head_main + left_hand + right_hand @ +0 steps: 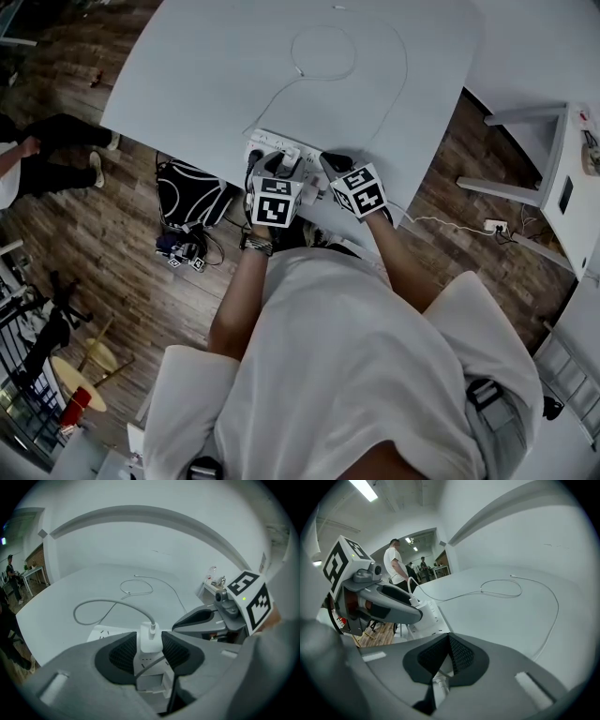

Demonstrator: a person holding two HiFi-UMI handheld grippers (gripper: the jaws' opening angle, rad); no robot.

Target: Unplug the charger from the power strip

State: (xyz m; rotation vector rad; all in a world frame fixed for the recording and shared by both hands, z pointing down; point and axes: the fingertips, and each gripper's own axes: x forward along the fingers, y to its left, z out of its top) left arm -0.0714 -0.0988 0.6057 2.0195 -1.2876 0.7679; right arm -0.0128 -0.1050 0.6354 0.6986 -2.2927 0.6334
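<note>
**Charger plugged in, left jaws round it**

Charger, white, sat plugged upright in the power strip at the near edge of the white table. Left gripper had its jaws apart w/ the charger btwn them. The pads were close on both sides w/ a sliver of gap on the left, and no squeeze showed. A white cable left the charger's top, just above the jaws, and curled off left over the tabletop.

Right gripper was clenched, pads meeting, nothing btwn them. It hung just beside the left one, on its right, near the strip's right end, and wasn't touching the charger.

Farther out, a loose loop of thin white cord lay mid-table. Couldn't tell if it was the same run as the cable.

Off the table:
- Black bag on the wood floor, below the table's near-left edge.
- Seated person's legs at far left.
- White furniture to the right, w/ a socket block on the floor near it.
- People standing in the bkgd, seen from the right gripper view.
</note>
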